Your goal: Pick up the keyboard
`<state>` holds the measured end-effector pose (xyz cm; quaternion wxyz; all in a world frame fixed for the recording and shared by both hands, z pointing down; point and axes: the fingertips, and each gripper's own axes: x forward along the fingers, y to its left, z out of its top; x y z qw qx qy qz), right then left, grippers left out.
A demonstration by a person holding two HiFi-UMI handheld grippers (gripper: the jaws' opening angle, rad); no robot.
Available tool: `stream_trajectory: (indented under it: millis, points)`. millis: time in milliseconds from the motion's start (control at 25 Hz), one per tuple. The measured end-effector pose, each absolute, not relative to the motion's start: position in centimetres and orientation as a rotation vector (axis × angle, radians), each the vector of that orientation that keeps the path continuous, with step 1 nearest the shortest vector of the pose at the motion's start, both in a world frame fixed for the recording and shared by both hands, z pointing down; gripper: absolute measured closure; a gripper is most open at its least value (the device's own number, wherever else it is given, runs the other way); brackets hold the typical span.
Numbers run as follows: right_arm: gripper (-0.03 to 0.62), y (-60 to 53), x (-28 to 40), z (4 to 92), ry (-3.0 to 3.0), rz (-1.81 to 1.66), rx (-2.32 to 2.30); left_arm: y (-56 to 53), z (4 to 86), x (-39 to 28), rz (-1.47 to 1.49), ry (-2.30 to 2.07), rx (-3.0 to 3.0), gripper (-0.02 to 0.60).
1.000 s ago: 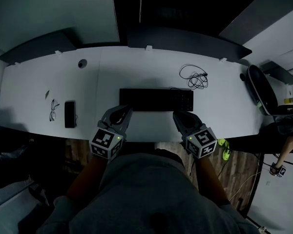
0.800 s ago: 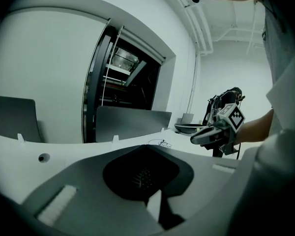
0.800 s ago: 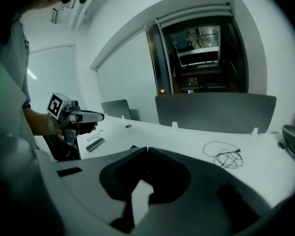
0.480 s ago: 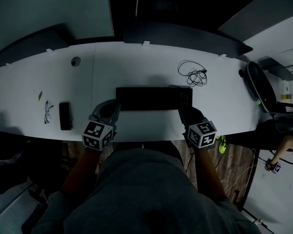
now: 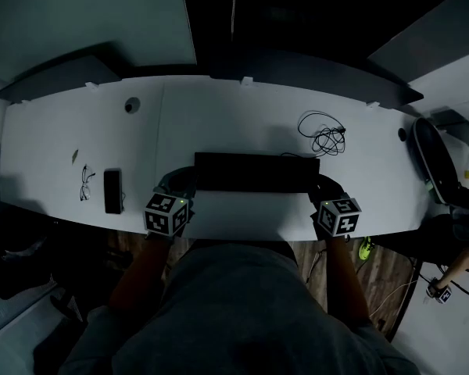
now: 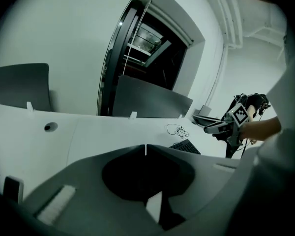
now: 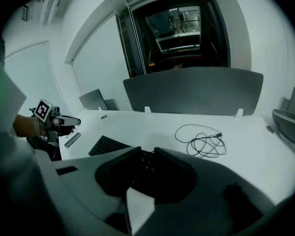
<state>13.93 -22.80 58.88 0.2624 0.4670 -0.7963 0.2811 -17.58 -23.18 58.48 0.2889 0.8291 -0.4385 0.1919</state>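
Note:
A black keyboard [image 5: 256, 172] lies flat on the white desk [image 5: 219, 116], near its front edge. My left gripper [image 5: 184, 184] sits low at the keyboard's left end, and its tips meet with nothing between them [image 6: 145, 149]. My right gripper [image 5: 323, 187] is at the right end. Its jaws have just been opening, and a narrow gap [image 7: 147, 152] stands between the tips. The keyboard [image 7: 108, 145] shows through that gap, and the pads do not press on it. Each gripper view catches the other gripper, the right gripper [image 6: 221, 128] and the left gripper [image 7: 64, 122].
A coiled black cable [image 5: 324, 135] lies behind the keyboard's right end. Glasses [image 5: 87, 181] and a black flat device [image 5: 112, 191] lie at the left. A round grommet [image 5: 132, 105] is at the back left, a dark chair [image 5: 434, 158] at the right, and grey partitions [image 5: 320, 75] stand behind the desk.
Both grippers have spread apart and sunk, from in front of the keyboard to its two ends. The keyboard has not moved.

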Motion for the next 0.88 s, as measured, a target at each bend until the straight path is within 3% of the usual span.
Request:
stream_trajectory:
  millis: [360, 880]
  points:
    - [0.469, -25.6, 16.3, 62.7, -2.114, 0.842, 1.220, -25.6, 64.4, -19.8, 0.592, -1.264, 2.002, 0.521]
    - [0.387, -27.9, 20.8, 69.2, -1.980, 1.061, 1.195, -26.8, 70.3, -19.3, 0.647, -1.152, 1.820, 0.325]
